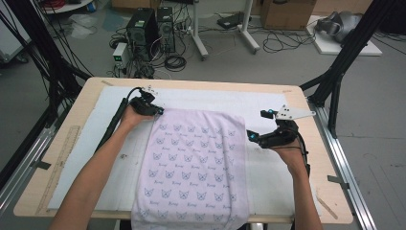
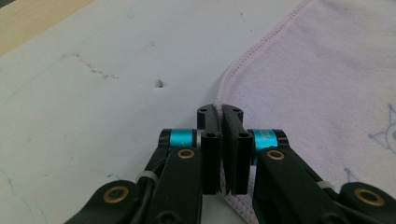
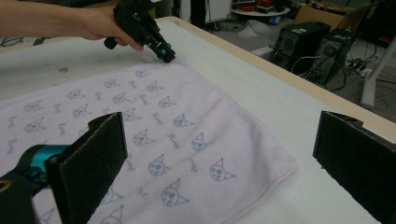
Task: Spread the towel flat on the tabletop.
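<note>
Pale pink towel (image 1: 191, 165) with little blue cat-face prints lies flat mid-tabletop (image 1: 62, 158), its near end drooping over the 6 o'clock edge. Left gripper (image 1: 159, 111) has its jaws pinched together on the stitched hem at the towel's 11 o'clock corner, probably to lift or fold it. Right gripper (image 1: 250, 135) hangs by the 2 o'clock corner, jaws wide apart, apparently lining up its own grab.

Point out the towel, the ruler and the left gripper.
towel (image 1: 191, 158): high view, middle of the printed cloth.
ruler (image 1: 60, 165): high view, middle of its length.
left gripper (image 2: 222, 111): left gripper view, between its fingers' tips.
</note>
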Tool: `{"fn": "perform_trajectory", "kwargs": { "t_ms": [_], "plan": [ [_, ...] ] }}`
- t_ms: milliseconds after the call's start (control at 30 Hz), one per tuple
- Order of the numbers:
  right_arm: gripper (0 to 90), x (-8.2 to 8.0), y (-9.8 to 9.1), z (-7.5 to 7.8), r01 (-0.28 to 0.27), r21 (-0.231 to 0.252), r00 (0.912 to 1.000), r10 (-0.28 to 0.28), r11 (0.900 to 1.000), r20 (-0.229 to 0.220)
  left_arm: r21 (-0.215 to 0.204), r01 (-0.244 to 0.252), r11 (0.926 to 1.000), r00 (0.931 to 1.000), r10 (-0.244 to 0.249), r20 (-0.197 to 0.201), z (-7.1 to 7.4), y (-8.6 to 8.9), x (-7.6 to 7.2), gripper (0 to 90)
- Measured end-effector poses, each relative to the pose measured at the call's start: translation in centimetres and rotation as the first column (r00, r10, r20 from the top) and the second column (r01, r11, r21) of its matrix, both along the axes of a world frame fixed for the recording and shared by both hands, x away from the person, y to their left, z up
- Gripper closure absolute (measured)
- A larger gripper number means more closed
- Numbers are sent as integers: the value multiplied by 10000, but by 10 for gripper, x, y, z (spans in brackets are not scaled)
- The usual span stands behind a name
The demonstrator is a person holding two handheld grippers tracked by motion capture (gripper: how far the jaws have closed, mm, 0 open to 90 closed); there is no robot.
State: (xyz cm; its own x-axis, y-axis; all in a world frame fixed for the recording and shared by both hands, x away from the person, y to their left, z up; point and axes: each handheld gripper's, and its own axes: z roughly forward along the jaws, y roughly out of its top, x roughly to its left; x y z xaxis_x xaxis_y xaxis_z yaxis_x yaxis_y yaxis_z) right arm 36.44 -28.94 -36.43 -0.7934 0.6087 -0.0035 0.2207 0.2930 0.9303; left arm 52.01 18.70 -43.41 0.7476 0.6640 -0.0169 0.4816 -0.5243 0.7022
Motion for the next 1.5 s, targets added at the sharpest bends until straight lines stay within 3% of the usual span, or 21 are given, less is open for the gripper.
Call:
{"fn": "perform_trajectory", "kwargs": {
  "t_ms": [200, 467, 667, 833, 1067, 1167, 1233, 1267, 1333, 1367, 1433, 1500],
  "plan": [
    [19, 4, -1, -2, 201, -8, 9998, -201, 9998, -12, -52, -134, 9999, 9995, 135, 273, 7, 5, -1, 864],
    [22, 12, 1, -6, 479, -161, 9981, -485, 9987, -378, -42, -220, 9997, 9991, 221, 354, 10, 9, 0, 864],
    [22, 28, 5, -4, 796, -363, 9947, -818, 9962, -626, -108, -230, 9997, 9990, 234, 388, 13, 14, 0, 864],
    [27, 48, 10, -5, 1210, -794, 9854, -1294, 9895, -1111, -144, -176, 9997, 9988, 182, 460, 14, 14, 0, 864],
    [56, 80, 22, -6, 1794, -1648, 9606, -2089, 9699, -1832, -249, -109, 9996, 9987, 122, 502, 15, 14, -1, 864],
    [118, 91, 29, -10, 1877, -1893, 9503, -2269, 9638, -2132, -323, -92, 9994, 9986, 108, 519, 16, 14, -1, 864],
    [149, 100, 33, -15, 1984, -2129, 9367, -2490, 9567, -2461, -387, -82, 9992, 9986, 103, 528, 17, 15, -2, 864],
    [160, 102, 35, -17, 1995, -2216, 9342, -2535, 9545, -2510, -396, -73, 9992, 9984, 95, 563, 18, 14, -2, 864],
    [206, 108, 36, -25, 1908, -2103, 9237, -2479, 9588, -2921, -438, -65, 9990, 9981, 91, 616, 19, 14, -3, 864],
    [213, 110, 37, -29, 1854, -2105, 9158, -2464, 9599, -3172, -403, -42, 9992, 9980, 67, 625, 20, 14, -3, 864],
    [251, 114, 39, -37, 1879, -2512, 8988, -2694, 9495, -3459, -378, -61, 9993, 9983, 83, 578, 19, 13, -3, 864],
    [285, 117, 39, -43, 1885, -2475, 8814, -2748, 9504, -3843, -354, -41, 9994, 9984, 61, 558, 18, 13, -3, 864]
  ]
}}
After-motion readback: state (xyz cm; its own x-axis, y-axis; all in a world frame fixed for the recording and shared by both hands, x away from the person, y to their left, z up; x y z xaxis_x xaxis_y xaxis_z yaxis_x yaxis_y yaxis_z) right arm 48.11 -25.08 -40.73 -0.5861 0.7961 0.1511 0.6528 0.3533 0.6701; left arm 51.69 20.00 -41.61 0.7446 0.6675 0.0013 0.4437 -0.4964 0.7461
